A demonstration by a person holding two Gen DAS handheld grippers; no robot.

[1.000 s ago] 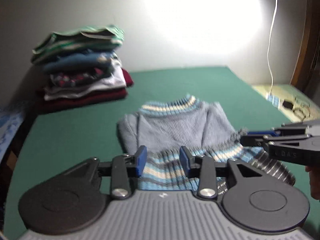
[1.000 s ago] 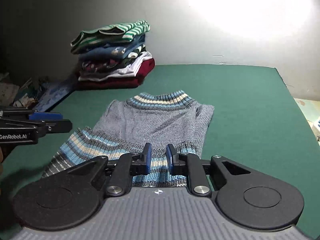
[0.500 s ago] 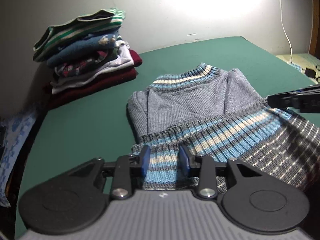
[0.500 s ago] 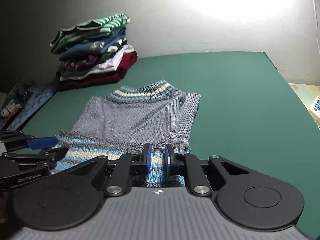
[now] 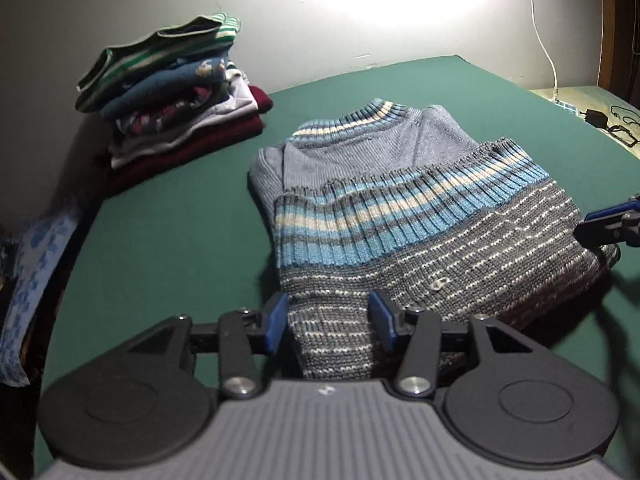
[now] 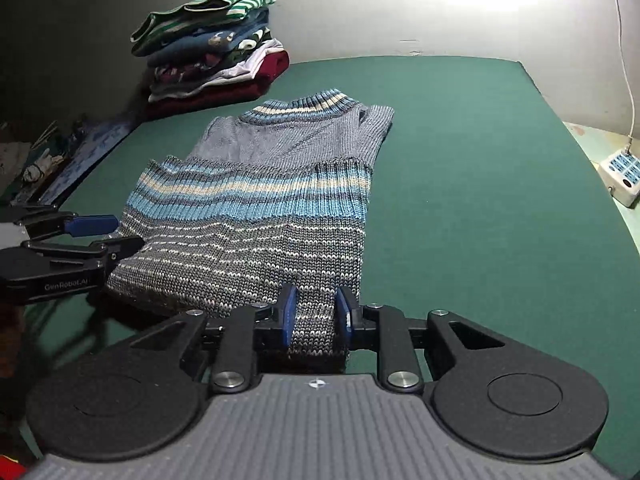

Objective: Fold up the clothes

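Two grippers are spread astride the sweater's point(image 5: 420, 240) near fold: the left gripper point(image 5: 330, 322) at 7 o'clock, the right gripper point(image 6: 314, 316) at 5. Cloth lies between the pads, seemingly unpinched. The hem should be laid evenly toward the collar point(image 6: 300, 106) at 12, corners matched.

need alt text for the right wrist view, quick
A grey knitted sweater with blue and cream stripes lies folded on a green table, the right gripper over its near edge. The left gripper is at its left; a stack of folded clothes sits behind.
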